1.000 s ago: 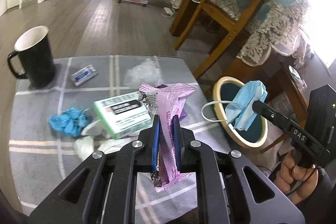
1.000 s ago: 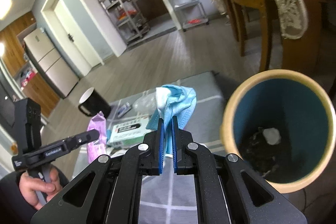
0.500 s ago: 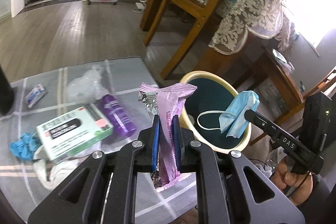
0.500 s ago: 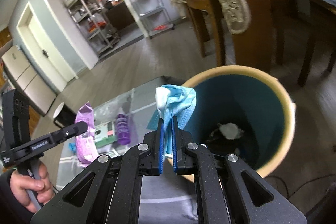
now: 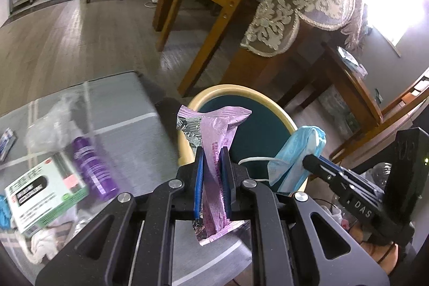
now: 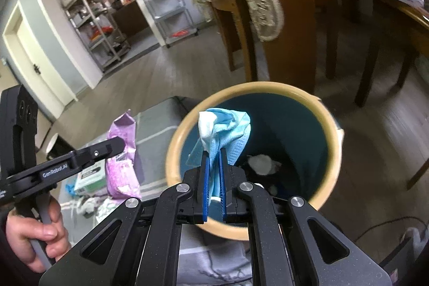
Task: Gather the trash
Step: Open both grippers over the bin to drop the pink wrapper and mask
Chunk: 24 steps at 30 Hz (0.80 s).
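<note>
My left gripper (image 5: 211,152) is shut on a crumpled pink wrapper (image 5: 214,130) and holds it at the near rim of a teal bin with a cream rim (image 5: 281,109). My right gripper (image 6: 213,152) is shut on a blue face mask (image 6: 230,130) and holds it over the open bin (image 6: 332,130). The mask (image 5: 297,154) and right gripper (image 5: 308,160) show in the left wrist view at the bin's right side. The wrapper (image 6: 120,152) and left gripper (image 6: 118,145) show in the right wrist view left of the bin. White crumpled trash (image 6: 260,162) lies in the bin.
A low table with a grey checked cloth (image 5: 128,130) holds a purple bottle (image 5: 91,168), a green and white box (image 5: 40,192), a clear plastic bag (image 5: 53,122), white tissues (image 5: 45,243) and a blue glove (image 5: 4,211). Wooden chairs with lace covers (image 5: 241,4) stand behind the bin.
Both grippers have moved right, from over the table towards the bin. The mask now hangs over the bin's opening and the wrapper is at its rim. Both stay shut.
</note>
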Available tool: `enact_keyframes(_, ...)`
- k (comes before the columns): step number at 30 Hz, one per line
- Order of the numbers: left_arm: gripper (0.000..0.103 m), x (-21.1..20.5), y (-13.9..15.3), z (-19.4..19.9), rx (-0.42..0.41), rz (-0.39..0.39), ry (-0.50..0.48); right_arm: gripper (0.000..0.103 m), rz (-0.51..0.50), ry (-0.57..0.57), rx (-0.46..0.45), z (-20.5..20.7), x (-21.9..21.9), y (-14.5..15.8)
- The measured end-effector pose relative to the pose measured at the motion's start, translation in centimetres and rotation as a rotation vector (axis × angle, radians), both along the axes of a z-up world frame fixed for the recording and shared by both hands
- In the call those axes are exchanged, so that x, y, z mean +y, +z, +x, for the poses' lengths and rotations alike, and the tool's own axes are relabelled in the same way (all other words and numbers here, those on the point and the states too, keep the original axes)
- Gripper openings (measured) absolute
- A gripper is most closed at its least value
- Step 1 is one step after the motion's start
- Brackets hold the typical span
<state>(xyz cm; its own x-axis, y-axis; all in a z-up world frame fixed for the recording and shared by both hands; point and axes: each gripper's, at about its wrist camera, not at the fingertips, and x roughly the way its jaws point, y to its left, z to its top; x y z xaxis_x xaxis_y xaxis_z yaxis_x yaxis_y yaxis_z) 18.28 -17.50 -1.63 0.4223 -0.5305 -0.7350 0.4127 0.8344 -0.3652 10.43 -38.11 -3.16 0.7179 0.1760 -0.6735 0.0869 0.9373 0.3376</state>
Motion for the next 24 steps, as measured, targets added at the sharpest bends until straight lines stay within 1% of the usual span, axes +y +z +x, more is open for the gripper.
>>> enact_keyframes(6, 0.011, -3.4, -0.9, 1.2, 0.027, -0.003, -0.043, 0.008, 0.011, -0.047, 0.028, -0.4, -1.9, -0.8)
enact_keyframes(10, 0.011, -5.6, -1.9, 1.9, 0.047, 0.018, -0.066, 0.008, 0.012, -0.059, 0.046, -0.4, -2.5, -1.2)
enact_keyframes(12, 0.012, -6.0, -2.2, 2.3, 0.059, 0.022, -0.065, 0.008, 0.014, -0.065, 0.055, -0.4, -2.6, -1.4)
enact_keyframes(14, 0.014, -6.0, -2.4, 2.6, 0.062, 0.025, -0.057, 0.008, 0.020, -0.066, 0.064, -0.2, -2.7, -1.6)
enact_keyframes(17, 0.022, -5.7, -2.3, 3.1, 0.066, 0.019, -0.043, 0.008, 0.022, -0.061, 0.080, 0.3, -2.6, -2.0)
enact_keyframes(19, 0.031, -5.3, -2.2, 3.2, 0.063, 0.016, -0.034, 0.008, 0.020, -0.060, 0.087, 0.4, -2.5, -2.1)
enact_keyframes(20, 0.033, -5.1, -2.1, 3.2, 0.060, 0.015, -0.032, 0.008, 0.022, -0.058, 0.092, 0.5, -2.5, -2.2)
enact_keyframes(24, 0.055, -4.2, -1.5, 3.1, 0.043, 0.009, -0.017, 0.010, 0.024, -0.052, 0.107, 0.7, -2.1, -2.5)
